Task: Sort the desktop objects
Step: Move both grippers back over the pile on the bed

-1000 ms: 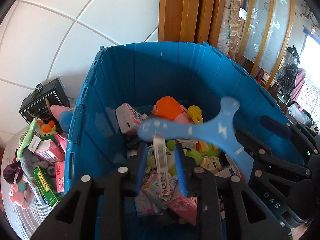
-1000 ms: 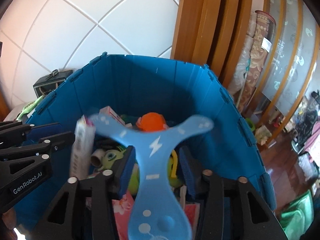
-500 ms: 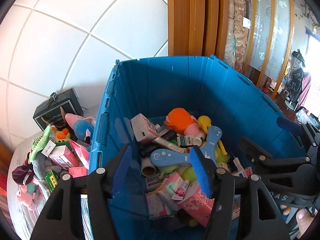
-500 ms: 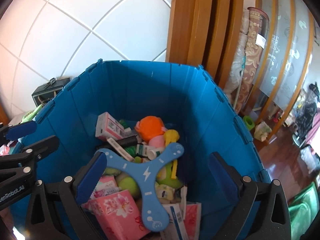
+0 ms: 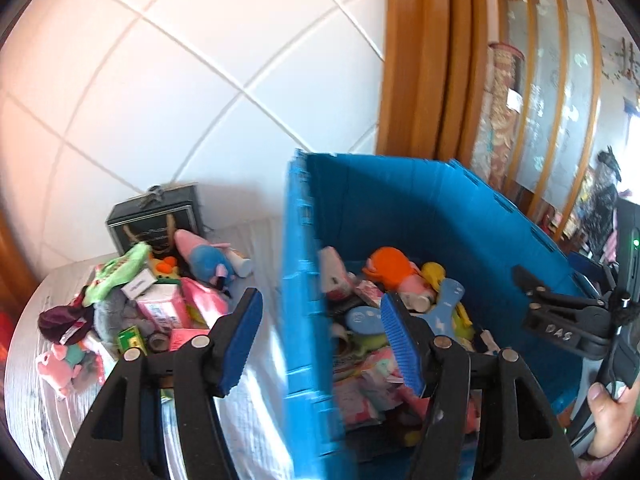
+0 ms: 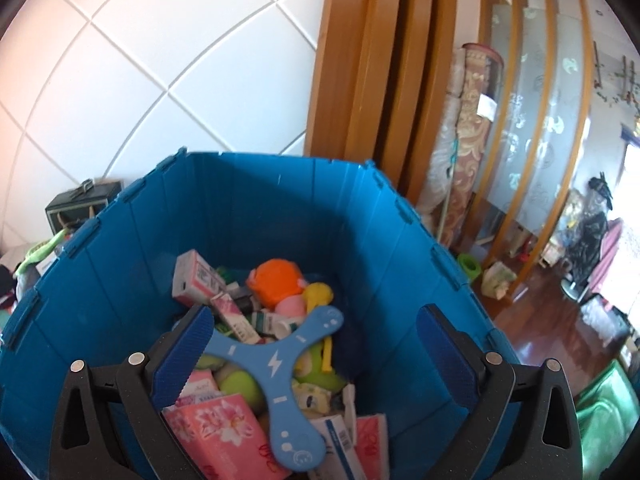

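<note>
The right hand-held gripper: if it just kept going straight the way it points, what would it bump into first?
Probably the blue boomerang lying on top of the pile in the blue bin. The right hand-held gripper is open with nothing between its fingers; depth is hard to judge.

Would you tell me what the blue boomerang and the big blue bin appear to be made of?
Boomerang: probably foam or soft plastic, matte; flat, thick, rounded edges, printed white marks. Bin: rigid plastic, slight sheen; ribbed, panelled walls with moulded, notched rim.
</note>
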### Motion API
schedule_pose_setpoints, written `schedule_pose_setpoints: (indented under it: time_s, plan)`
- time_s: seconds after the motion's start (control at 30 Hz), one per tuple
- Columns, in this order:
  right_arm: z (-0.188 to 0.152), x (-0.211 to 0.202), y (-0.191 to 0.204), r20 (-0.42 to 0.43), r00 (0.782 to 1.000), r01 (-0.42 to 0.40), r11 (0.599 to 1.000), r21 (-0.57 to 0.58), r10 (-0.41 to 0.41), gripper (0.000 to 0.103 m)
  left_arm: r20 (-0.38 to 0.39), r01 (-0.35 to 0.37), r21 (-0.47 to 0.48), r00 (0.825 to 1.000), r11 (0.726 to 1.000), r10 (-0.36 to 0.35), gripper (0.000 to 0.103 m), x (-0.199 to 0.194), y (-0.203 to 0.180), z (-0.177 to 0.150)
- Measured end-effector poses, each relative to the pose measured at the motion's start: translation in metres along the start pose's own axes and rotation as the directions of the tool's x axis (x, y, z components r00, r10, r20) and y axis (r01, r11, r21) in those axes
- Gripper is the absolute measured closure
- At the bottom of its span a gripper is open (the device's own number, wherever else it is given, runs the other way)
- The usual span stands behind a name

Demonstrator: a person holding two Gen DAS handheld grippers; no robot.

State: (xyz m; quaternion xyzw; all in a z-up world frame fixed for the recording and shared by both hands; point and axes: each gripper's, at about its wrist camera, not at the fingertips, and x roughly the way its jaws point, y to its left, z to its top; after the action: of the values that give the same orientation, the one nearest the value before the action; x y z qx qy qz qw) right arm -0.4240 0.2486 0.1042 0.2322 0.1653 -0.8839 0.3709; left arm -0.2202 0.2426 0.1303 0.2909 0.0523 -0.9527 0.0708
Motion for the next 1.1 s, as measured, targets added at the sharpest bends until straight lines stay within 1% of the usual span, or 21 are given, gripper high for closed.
schedule_pose_setpoints:
  time_s: [0.13, 0.2, 0.27, 0.33, 0.43, 0.5, 0.57, 0.73, 0.77, 0.8, 0.83, 0.87, 0.97, 1.03, 1.07, 1.1]
  plan:
    - [-0.004, -0.012, 0.007, 0.071, 0.996, -0.05, 0.999, 0.018, 0.048, 0.0, 0.017, -0.064, -0.094, 0.998, 0.994, 0.066, 0.042, -0.012, 0.058, -0.013]
    - [-0.005, -0.018, 0.017, 0.091, 0.994, -0.057, 0.998, 0.025, 0.055, 0.0, 0.009, -0.114, -0.132, 0.993, 0.985, 0.116, 0.042, -0.015, 0.09, -0.022]
    - [-0.003, -0.029, 0.033, 0.125, 0.988, -0.09, 0.995, 0.032, 0.085, 0.0, -0.01, -0.162, -0.167, 0.987, 0.973, 0.163, 0.042, -0.017, 0.12, -0.032]
    - [0.001, -0.046, 0.052, 0.17, 0.975, -0.151, 0.988, 0.028, 0.144, 0.0, -0.035, -0.206, -0.207, 0.978, 0.956, 0.203, 0.042, -0.019, 0.154, -0.044]
    - [0.007, -0.072, 0.087, 0.231, 0.947, -0.229, 0.973, 0.003, 0.222, 0.0, -0.081, -0.269, -0.258, 0.963, 0.928, 0.256, 0.042, -0.023, 0.205, -0.066]
    - [0.01, -0.083, 0.114, 0.25, 0.925, -0.288, 0.957, -0.024, 0.285, 0.0, -0.103, -0.294, -0.281, 0.956, 0.914, 0.276, 0.042, -0.024, 0.236, -0.081]
    - [0.012, -0.09, 0.145, 0.249, 0.903, -0.349, 0.936, -0.054, 0.351, 0.0, -0.132, -0.322, -0.288, 0.946, 0.902, 0.296, 0.042, -0.025, 0.263, -0.095]
    - [0.006, -0.095, 0.229, 0.192, 0.861, -0.456, 0.882, -0.12, 0.471, 0.0, -0.169, -0.35, -0.29, 0.935, 0.891, 0.312, 0.042, -0.025, 0.318, -0.124]
    - [0.003, -0.095, 0.244, 0.177, 0.848, -0.484, 0.866, -0.125, 0.499, 0.0, -0.178, -0.353, -0.285, 0.933, 0.891, 0.313, 0.042, -0.025, 0.327, -0.128]
    - [0.001, -0.094, 0.26, 0.162, 0.829, -0.52, 0.844, -0.129, 0.535, 0.0, -0.187, -0.355, -0.276, 0.931, 0.893, 0.313, 0.042, -0.023, 0.335, -0.133]
    - [-0.002, -0.093, 0.273, 0.15, 0.815, -0.545, 0.828, -0.131, 0.56, 0.0, -0.192, -0.355, -0.267, 0.931, 0.896, 0.311, 0.042, -0.021, 0.343, -0.138]
    - [-0.007, -0.092, 0.289, 0.133, 0.807, -0.56, 0.818, -0.135, 0.575, 0.0, -0.199, -0.356, -0.256, 0.929, 0.899, 0.311, 0.042, -0.017, 0.349, -0.142]
    - [-0.018, -0.073, 0.328, 0.074, 0.802, -0.583, 0.803, -0.124, 0.593, 0.0, -0.231, -0.341, -0.217, 0.928, 0.915, 0.292, 0.042, 0.003, 0.367, -0.154]
    - [-0.028, -0.053, 0.351, 0.006, 0.795, -0.603, 0.792, -0.1, 0.606, 0.0, -0.253, -0.325, -0.195, 0.928, 0.925, 0.273, 0.042, 0.017, 0.377, -0.162]
    - [-0.034, -0.042, 0.361, -0.026, 0.796, -0.605, 0.791, -0.09, 0.605, 0.0, -0.267, -0.316, -0.181, 0.927, 0.931, 0.263, 0.042, 0.025, 0.38, -0.165]
    - [-0.041, -0.03, 0.373, -0.065, 0.801, -0.599, 0.796, -0.084, 0.595, 0.0, -0.281, -0.307, -0.164, 0.925, 0.937, 0.254, 0.042, 0.033, 0.384, -0.169]
